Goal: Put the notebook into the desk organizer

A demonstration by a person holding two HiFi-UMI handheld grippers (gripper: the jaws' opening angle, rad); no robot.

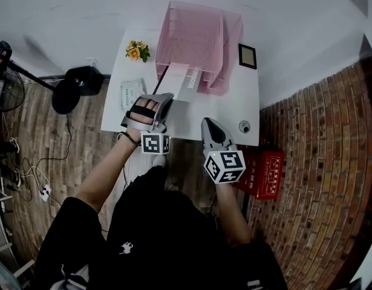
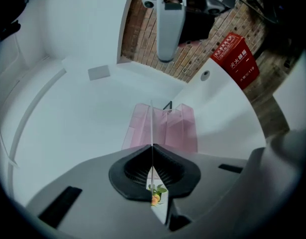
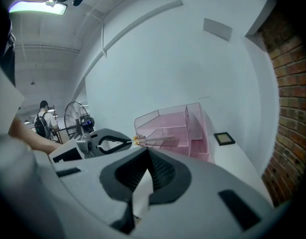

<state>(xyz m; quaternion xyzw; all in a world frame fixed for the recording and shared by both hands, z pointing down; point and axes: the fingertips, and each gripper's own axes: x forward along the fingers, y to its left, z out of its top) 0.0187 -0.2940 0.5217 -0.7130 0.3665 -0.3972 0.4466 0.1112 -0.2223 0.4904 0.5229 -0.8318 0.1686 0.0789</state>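
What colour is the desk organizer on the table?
Translucent pink: the desk organizer shows clearest in the head view.

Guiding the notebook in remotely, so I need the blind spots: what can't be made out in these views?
- Head view: the notebook's far end is hidden under the organizer's pink top tray, so which tray it enters is unclear.
- Left gripper view: the notebook is edge-on, its cover unseen.
- Head view: the print on the notebook is too small to read.
- Head view: the round thing is too small to name.

Translucent, glossy pink plastic desk organizer (image 1: 198, 41); smooth matt white counter (image 1: 234, 107); smooth-covered notebook (image 1: 187, 80); rough red brickwork (image 1: 319, 162) at right.
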